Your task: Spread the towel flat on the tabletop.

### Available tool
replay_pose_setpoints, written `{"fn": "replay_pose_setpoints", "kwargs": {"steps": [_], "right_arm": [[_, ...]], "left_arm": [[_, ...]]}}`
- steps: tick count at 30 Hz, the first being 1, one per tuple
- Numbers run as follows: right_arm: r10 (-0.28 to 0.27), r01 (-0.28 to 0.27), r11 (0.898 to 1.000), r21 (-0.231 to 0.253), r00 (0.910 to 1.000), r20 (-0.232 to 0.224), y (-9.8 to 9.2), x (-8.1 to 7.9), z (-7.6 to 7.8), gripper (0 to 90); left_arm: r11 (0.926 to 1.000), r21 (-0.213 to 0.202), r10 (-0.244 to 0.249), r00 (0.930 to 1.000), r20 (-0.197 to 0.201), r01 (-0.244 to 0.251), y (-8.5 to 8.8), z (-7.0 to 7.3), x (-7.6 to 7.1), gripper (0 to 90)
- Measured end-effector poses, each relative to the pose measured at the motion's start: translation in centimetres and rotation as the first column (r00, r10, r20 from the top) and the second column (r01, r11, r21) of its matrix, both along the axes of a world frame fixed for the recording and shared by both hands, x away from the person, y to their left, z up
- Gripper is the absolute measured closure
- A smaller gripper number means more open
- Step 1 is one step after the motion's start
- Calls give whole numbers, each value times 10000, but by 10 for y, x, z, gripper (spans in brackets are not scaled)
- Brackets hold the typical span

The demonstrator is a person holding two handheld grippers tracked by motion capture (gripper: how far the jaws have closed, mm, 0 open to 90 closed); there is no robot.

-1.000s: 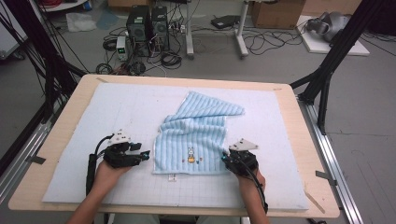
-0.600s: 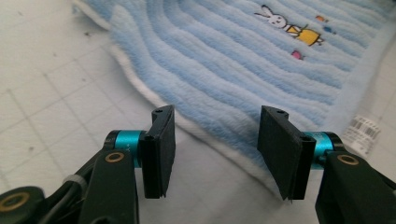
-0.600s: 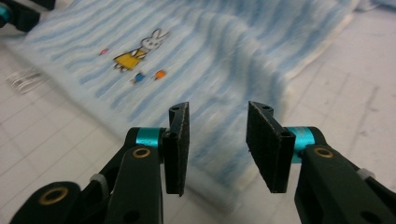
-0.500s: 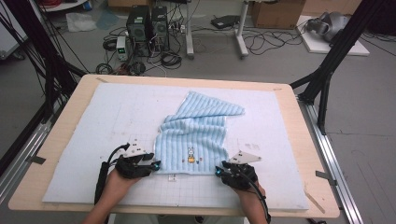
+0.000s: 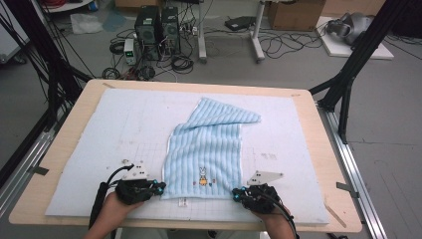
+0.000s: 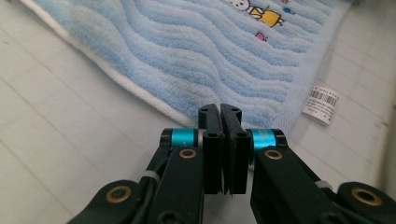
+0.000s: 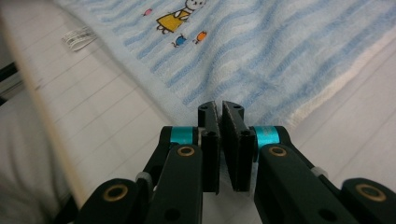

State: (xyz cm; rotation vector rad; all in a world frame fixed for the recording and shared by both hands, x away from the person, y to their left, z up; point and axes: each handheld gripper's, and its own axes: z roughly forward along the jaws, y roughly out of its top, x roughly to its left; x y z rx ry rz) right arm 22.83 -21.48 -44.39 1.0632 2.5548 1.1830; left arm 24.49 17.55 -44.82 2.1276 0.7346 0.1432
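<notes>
A light blue striped towel with a small cartoon print lies on the pale mat, its far end folded over to the right. My left gripper is at the towel's near left corner, where its jaws have just been closing. In the left gripper view the left gripper is shut with the towel corner pinched at its tips. My right gripper is at the near right corner and has also just closed. In the right gripper view the right gripper is shut on the towel corner.
A white care label sticks out from the towel's near hem between the grippers. The mat covers most of the wooden table. Computers, cables and black frame legs stand on the floor beyond the table.
Both hands moved toward the near edge of the table, down to the towel's near corners. Both pairs of jaws went from apart to shut on those corners.
</notes>
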Motion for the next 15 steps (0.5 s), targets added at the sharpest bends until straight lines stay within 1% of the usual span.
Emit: {"fn": "replay_pose_setpoints", "kwargs": {"steps": [1,2,4,5,6,7,8,9,10,11,12,14,15], "right_arm": [[186,-186,9998,44,9998,-106,-2,-8,0,854],[288,-288,9996,63,9995,-104,-3,-12,0,854],[398,-397,9992,54,9989,-240,-4,-21,1,855],[398,-397,9992,54,9989,-240,-4,-21,1,855],[621,-620,9981,22,9977,-265,-5,-30,1,855],[685,-685,9977,9,9971,-317,-6,-34,1,855],[736,-738,9973,-26,9965,-384,-7,-39,2,855],[807,-810,9967,-64,9958,-436,-7,-43,2,853],[862,-867,9962,-85,9953,-435,-8,-45,3,847],[851,-855,9963,-81,9955,-413,-9,-47,4,826],[777,-777,9970,8,9963,-362,-10,-47,5,786],[327,-319,9989,357,9993,-203,-13,-41,8,708],[80,-73,9985,538,9999,-124,-14,-36,10,692]], "left_arm": [[10000,-46,-40,10000,-13,40,0,0,-4,871],[9999,-24,-140,9999,-19,140,1,0,-8,871],[9995,-19,-310,9995,-15,310,0,0,-14,871],[9993,-4,-379,9993,-69,379,0,0,-18,871],[9982,-49,-595,9981,-165,594,1,0,-24,870],[9982,-49,-595,9981,-165,594,1,0,-24,870],[9976,-121,-684,9974,-233,681,1,0,-27,870],[9948,-280,-993,9942,-403,982,2,-1,-32,868],[9948,-280,-993,9942,-403,982,2,-1,-32,862],[9928,-308,-1175,9920,-461,1161,3,0,-33,827],[9929,-418,-1131,9926,-433,1113,3,0,-33,742],[9964,-618,-612,9973,-396,587,5,3,-28,592],[9957,-927,72,9998,-188,-89,8,6,-20,558]]}}
